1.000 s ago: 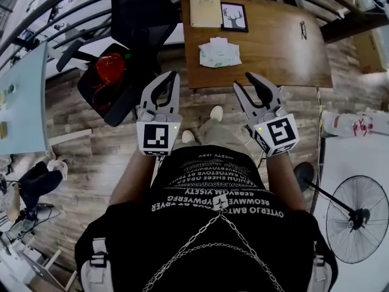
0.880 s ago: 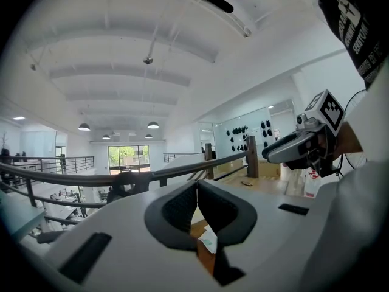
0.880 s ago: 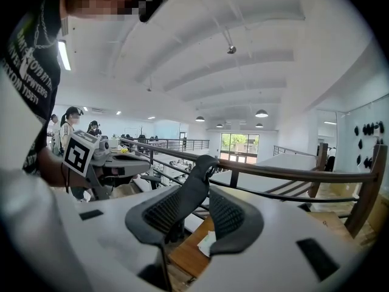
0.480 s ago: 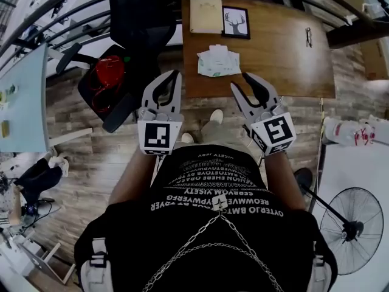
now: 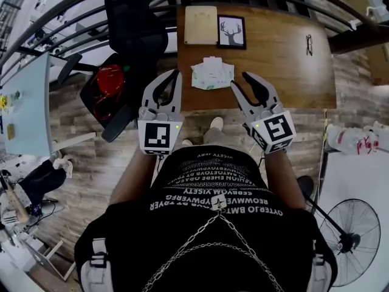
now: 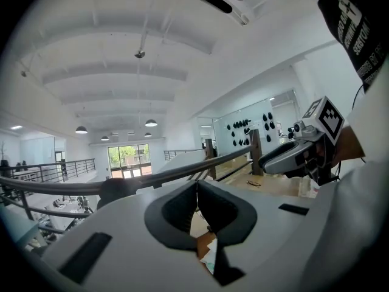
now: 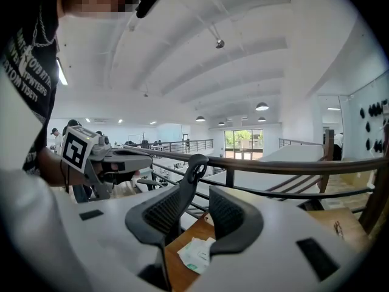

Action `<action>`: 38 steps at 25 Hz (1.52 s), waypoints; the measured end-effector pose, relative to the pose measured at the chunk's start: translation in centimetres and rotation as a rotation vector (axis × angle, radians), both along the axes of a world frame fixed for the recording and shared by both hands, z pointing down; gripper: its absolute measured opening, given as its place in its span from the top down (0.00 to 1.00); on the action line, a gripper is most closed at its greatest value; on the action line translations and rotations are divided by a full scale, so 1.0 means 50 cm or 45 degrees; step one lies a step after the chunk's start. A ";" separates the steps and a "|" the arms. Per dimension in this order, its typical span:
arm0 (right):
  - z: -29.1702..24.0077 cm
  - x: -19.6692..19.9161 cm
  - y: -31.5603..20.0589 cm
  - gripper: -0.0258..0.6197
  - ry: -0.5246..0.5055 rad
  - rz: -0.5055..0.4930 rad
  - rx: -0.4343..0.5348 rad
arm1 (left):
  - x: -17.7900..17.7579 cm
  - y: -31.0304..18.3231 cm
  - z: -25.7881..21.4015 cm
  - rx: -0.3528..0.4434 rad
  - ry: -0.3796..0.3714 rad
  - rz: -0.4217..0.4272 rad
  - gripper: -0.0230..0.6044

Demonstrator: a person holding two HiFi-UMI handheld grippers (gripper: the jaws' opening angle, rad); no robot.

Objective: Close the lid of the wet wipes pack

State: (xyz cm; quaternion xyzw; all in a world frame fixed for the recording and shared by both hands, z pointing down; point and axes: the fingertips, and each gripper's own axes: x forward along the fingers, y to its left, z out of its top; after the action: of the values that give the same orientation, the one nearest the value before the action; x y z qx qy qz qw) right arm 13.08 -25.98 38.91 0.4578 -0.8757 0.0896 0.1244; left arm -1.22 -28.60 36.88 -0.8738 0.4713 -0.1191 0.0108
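The wet wipes pack, white with pale green print, lies near the front edge of the wooden table. From here I cannot tell how its lid stands. My left gripper hangs in the air just left of the pack, over the table's front left corner, jaws shut on nothing. My right gripper hovers just right of the pack, jaws open and empty. In the right gripper view the pack shows below the gap of that gripper. The left gripper view shows only a sliver of pack under the closed left gripper.
A framed deer picture and a beige board lie at the table's back. Small dark glasses lie to the right. A black office chair with a red item stands left. A floor fan is at lower right.
Both grippers have moved forward side by side to the table's front edge, and now flank the pack. The jaws look the same as before.
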 end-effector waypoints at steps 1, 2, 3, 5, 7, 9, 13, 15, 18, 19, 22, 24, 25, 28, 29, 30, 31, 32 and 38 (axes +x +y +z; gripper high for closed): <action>0.001 0.009 -0.006 0.76 -0.003 -0.003 -0.001 | 0.009 -0.007 -0.001 0.002 -0.005 -0.002 0.92; 0.004 0.019 -0.012 0.76 -0.004 -0.007 -0.003 | 0.019 -0.013 -0.002 0.004 -0.009 -0.004 0.92; 0.007 0.029 -0.018 0.76 -0.005 -0.010 -0.006 | 0.028 -0.018 -0.003 0.006 -0.012 -0.006 0.92; 0.013 0.050 -0.032 0.76 -0.012 -0.015 -0.011 | 0.046 -0.030 -0.003 0.009 -0.019 -0.013 0.92; 0.017 0.069 -0.048 0.76 -0.022 -0.022 -0.015 | 0.064 -0.043 -0.003 0.012 -0.024 -0.022 0.92; 0.015 0.086 -0.067 0.76 -0.030 -0.034 -0.012 | 0.080 -0.056 -0.006 0.017 -0.027 -0.033 0.92; 0.008 0.107 -0.108 0.76 -0.042 -0.080 0.003 | 0.097 -0.078 -0.015 0.030 -0.029 -0.082 0.92; 0.009 0.114 -0.125 0.76 -0.051 -0.109 0.006 | 0.100 -0.084 -0.014 0.029 -0.026 -0.116 0.92; 0.014 0.120 -0.150 0.76 -0.069 -0.150 0.007 | 0.101 -0.088 -0.011 0.018 -0.051 -0.161 0.92; 0.016 0.121 -0.157 0.76 -0.075 -0.163 0.006 | 0.101 -0.088 -0.011 0.015 -0.059 -0.174 0.92; 0.027 0.122 -0.174 0.76 -0.093 -0.193 -0.006 | 0.101 -0.085 -0.007 0.011 -0.082 -0.195 0.92; 0.035 0.123 -0.182 0.76 -0.105 -0.204 -0.019 | 0.099 -0.085 -0.004 -0.001 -0.096 -0.209 0.92; 0.038 0.121 -0.186 0.77 -0.110 -0.209 -0.024 | 0.097 -0.085 -0.004 -0.006 -0.099 -0.219 0.92; 0.050 0.111 -0.194 0.77 -0.119 -0.226 -0.047 | 0.089 -0.085 -0.007 -0.008 -0.098 -0.240 0.92; 0.057 0.107 -0.196 0.77 -0.120 -0.231 -0.058 | 0.087 -0.085 -0.006 -0.009 -0.099 -0.242 0.92; 0.065 0.102 -0.198 0.77 -0.119 -0.236 -0.071 | 0.086 -0.086 -0.003 -0.013 -0.099 -0.241 0.92; 0.076 0.097 -0.200 0.77 -0.118 -0.240 -0.088 | 0.085 -0.086 0.004 -0.021 -0.099 -0.237 0.92; 0.088 0.092 -0.200 0.77 -0.118 -0.244 -0.109 | 0.084 -0.086 0.011 -0.033 -0.101 -0.232 0.92; 0.152 0.066 -0.201 0.77 -0.130 -0.220 -0.219 | 0.071 -0.106 0.020 -0.033 -0.096 -0.188 0.92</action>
State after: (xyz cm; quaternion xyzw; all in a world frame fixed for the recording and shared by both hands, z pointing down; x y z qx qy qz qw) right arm 16.38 -36.02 46.49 0.3633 -0.9061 0.1764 0.1257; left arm 2.31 -33.90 37.88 -0.8316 0.5322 -0.1585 0.0086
